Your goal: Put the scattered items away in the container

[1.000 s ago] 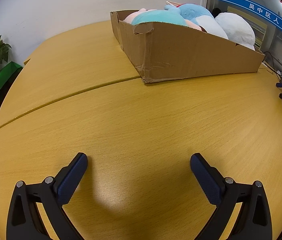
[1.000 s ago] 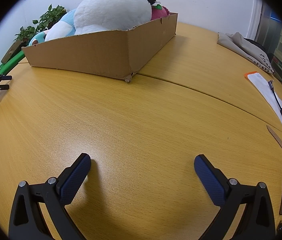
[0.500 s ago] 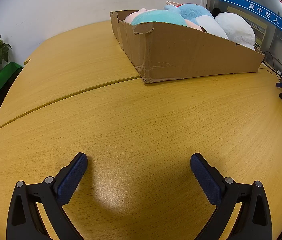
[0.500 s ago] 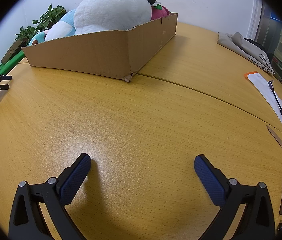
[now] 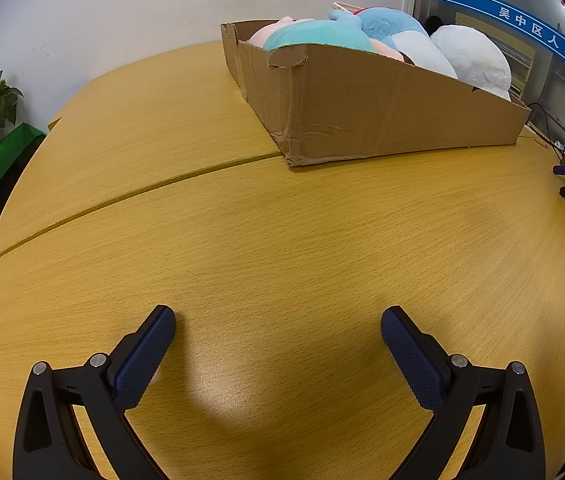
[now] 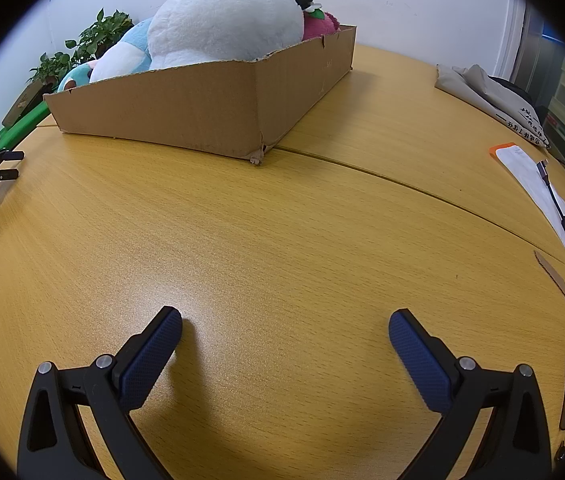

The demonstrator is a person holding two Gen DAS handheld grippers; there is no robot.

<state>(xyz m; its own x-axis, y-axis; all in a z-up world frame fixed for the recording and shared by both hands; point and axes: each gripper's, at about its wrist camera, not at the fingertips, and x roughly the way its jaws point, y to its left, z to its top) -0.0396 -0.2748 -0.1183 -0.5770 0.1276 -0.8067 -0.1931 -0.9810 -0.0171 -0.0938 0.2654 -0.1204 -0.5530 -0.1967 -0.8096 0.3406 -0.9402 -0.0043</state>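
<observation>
Nothing is changing since a second ago: the left tool (image 5: pixel 278 316) and right tool (image 6: pixel 285 318) are staying spread wide and empty, near the cardboard box (image 6: pixel 186 108). The plush toys (image 6: pixel 226 24) are lying inside it, so tidying seems finished.

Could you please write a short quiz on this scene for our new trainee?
1. True or false: the left gripper holds a plush toy.
2. Where is the white plush? A) on the bare table B) in the cardboard box C) in the right gripper
3. Fill in: both grippers are ____ above the table.

Key
1. False; it is open, with nothing between its fingers.
2. B; it bulges above the box rim beside the blue plush.
3. Open.
</observation>
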